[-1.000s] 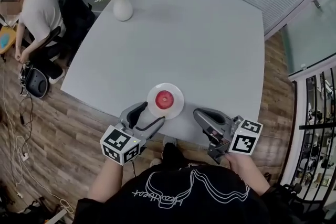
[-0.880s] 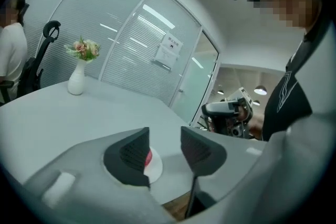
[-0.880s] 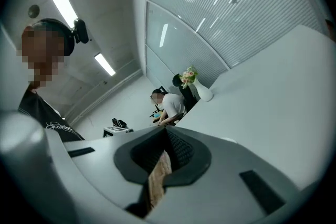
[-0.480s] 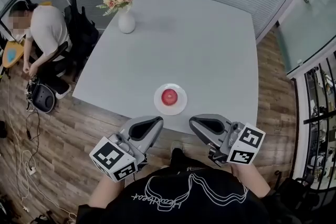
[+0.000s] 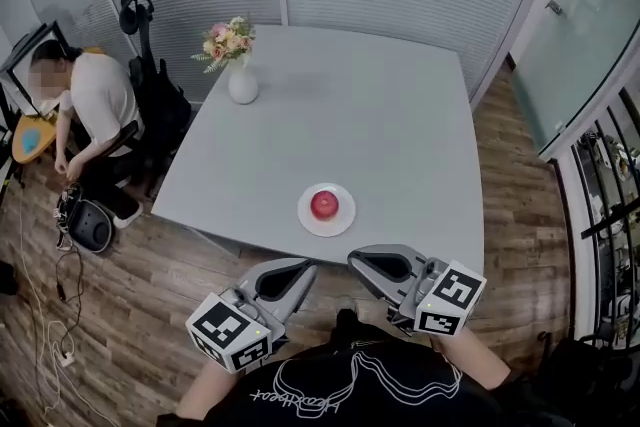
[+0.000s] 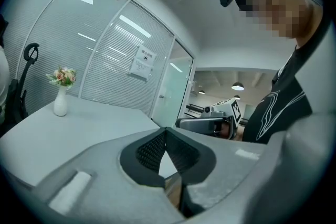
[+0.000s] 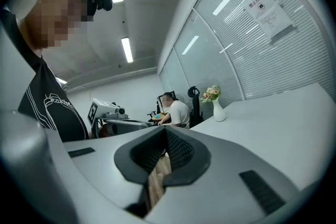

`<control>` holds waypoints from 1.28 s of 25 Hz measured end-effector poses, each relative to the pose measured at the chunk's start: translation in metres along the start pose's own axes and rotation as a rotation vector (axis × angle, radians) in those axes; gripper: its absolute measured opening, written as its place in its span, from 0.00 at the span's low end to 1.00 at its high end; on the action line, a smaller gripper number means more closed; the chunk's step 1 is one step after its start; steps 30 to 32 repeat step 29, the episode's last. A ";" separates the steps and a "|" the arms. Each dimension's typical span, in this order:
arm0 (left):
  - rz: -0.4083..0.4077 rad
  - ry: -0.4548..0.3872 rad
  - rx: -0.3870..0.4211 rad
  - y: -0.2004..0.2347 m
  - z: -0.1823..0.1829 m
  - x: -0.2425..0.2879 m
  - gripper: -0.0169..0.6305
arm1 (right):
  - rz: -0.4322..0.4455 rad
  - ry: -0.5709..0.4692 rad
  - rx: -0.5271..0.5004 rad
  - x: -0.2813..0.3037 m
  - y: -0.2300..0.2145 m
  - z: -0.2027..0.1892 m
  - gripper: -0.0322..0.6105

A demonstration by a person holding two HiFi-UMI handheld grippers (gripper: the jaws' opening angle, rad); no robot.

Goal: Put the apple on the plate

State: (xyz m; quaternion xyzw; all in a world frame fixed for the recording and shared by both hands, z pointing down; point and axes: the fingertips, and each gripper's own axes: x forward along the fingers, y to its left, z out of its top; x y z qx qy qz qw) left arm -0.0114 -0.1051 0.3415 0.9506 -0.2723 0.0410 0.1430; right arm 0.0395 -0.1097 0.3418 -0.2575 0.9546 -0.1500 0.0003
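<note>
A red apple [image 5: 323,205] sits in the middle of a white plate [image 5: 306,220] near the front edge of the grey table [image 5: 340,105]. Both grippers hang off the table, close to my body, with their tips turned toward each other. My left gripper [image 5: 306,266] [image 6: 166,129] is shut with nothing between its pads. My right gripper [image 5: 353,260] [image 7: 165,130] also has its jaws together and holds nothing. Neither gripper view shows the apple or the plate; each one shows the other gripper across the gap.
A white vase [image 5: 242,85] of flowers stands at the table's far left corner. To the left, a person [image 5: 90,100] sits by a black chair [image 5: 155,100], with cables on the wooden floor. Blinds and glass walls close off the back and the right.
The left jaws went from open to shut, with nothing in them. Both grippers pulled back from the table edge and rose. The head view now takes in more of the room.
</note>
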 end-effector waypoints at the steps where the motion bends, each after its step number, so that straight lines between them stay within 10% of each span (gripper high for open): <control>1: -0.002 -0.001 -0.003 -0.002 0.000 -0.003 0.05 | -0.004 0.001 -0.001 -0.001 0.003 -0.001 0.06; 32: 0.059 -0.015 0.078 -0.017 -0.008 -0.018 0.05 | -0.046 0.020 0.000 -0.014 0.022 -0.017 0.06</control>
